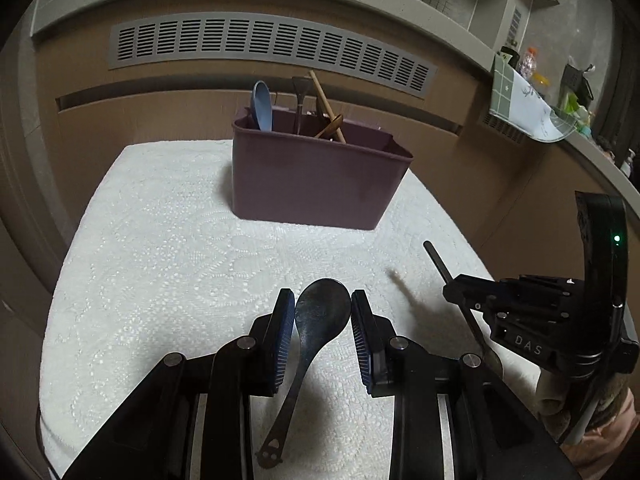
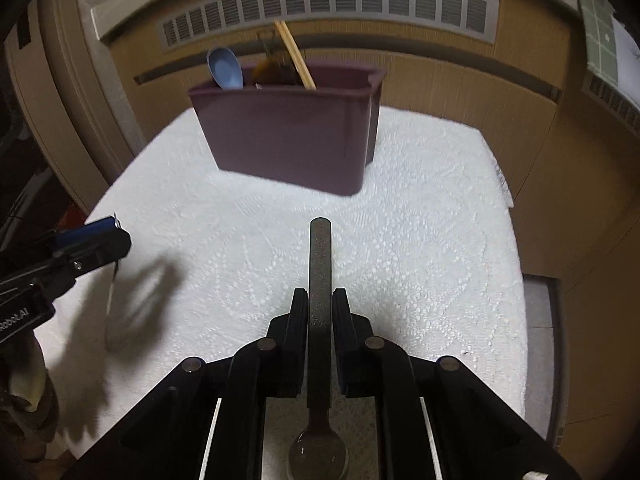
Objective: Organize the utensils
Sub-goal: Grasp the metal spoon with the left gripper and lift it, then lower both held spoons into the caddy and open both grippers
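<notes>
**Both tongs loaded, bin ahead on the white surface**

White lace-patterned cloth covers the surface (image 1: 168,240) in front of you, with a brown panelled wall and a long grey vent grille (image 1: 272,46) behind it.

Your left tongs (image 1: 323,300) are clamped on the bowl of a dark spoon (image 1: 322,314). The bowl sits squarely between the two blue pads, touching both, with its rounded tip pointing forward past the fingertips. Its handle runs back toward you, slanting a little left, between the arms of the tongs.

Your right tongs (image 2: 320,294) are clenched on the flat handle of a grey metal spoon (image 2: 320,272). The handle pokes straight forward well past the fingertips, while the bowl lies back under the tongs, close to the camera. From the left wrist view you see the same handle sticking up and to the left out of the right tongs.

Ahead of both tongs, well apart from them, the purple bin (image 1: 316,180) stands upright on the cloth. Inside it a light blue spoon (image 1: 262,106) leans at the left, with wooden chopsticks (image 1: 326,106) and dark utensils (image 1: 299,100) beside it.
</notes>
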Available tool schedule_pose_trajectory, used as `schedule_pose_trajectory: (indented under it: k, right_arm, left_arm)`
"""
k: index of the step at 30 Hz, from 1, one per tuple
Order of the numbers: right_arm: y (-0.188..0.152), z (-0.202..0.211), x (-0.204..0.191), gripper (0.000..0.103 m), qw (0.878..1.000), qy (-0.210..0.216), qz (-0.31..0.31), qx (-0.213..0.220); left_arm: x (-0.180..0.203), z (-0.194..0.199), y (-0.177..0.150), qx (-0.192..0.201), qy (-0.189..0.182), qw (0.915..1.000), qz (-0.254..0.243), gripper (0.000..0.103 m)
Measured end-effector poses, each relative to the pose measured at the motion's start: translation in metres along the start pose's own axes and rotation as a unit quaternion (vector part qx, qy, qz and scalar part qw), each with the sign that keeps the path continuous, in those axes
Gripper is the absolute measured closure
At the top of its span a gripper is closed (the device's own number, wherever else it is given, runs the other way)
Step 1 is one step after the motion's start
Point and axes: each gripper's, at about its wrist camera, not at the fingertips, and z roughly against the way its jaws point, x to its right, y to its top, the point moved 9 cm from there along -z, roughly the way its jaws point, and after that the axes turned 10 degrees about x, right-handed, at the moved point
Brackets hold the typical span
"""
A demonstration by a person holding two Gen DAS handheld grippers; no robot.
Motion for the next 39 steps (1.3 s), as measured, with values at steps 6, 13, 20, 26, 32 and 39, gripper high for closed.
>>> schedule_pose_trajectory:
  k: [6, 13, 20, 26, 32, 39]
  right_arm:
    - [0.015, 0.025, -0.007, 0.091, 1.000, 0.003, 0.006, 0.029]
    - [0.026, 0.036, -0.007, 0.091, 0.999, 0.001, 0.002, 0.048]
    - [0.052, 0.050, -0.007, 0.091, 0.996, 0.008, -0.003, 0.085]
    - [0.139, 0.091, -0.008, 0.091, 0.983, 0.005, 0.028, 0.182]
    - [0.239, 0.126, -0.005, 0.091, 0.953, 0.000, 0.037, 0.301]
    - [0.273, 0.093, 0.000, 0.091, 0.945, 0.022, 0.020, 0.326]
  left_arm:
    - [0.005, 0.019, 0.011, 0.023, 0.005, 0.9997, -0.011, 0.073]
    - [0.009, 0.033, 0.022, 0.038, 0.007, 0.9991, -0.020, 0.073]
    - [0.009, 0.037, 0.049, 0.052, -0.002, 0.9986, -0.011, 0.073]
    - [0.018, 0.055, 0.122, 0.107, -0.013, 0.9939, -0.023, 0.073]
    - [0.030, 0.065, 0.210, 0.175, -0.056, 0.9823, -0.036, 0.073]
    - [0.016, 0.023, 0.248, 0.176, -0.074, 0.9814, -0.024, 0.073]
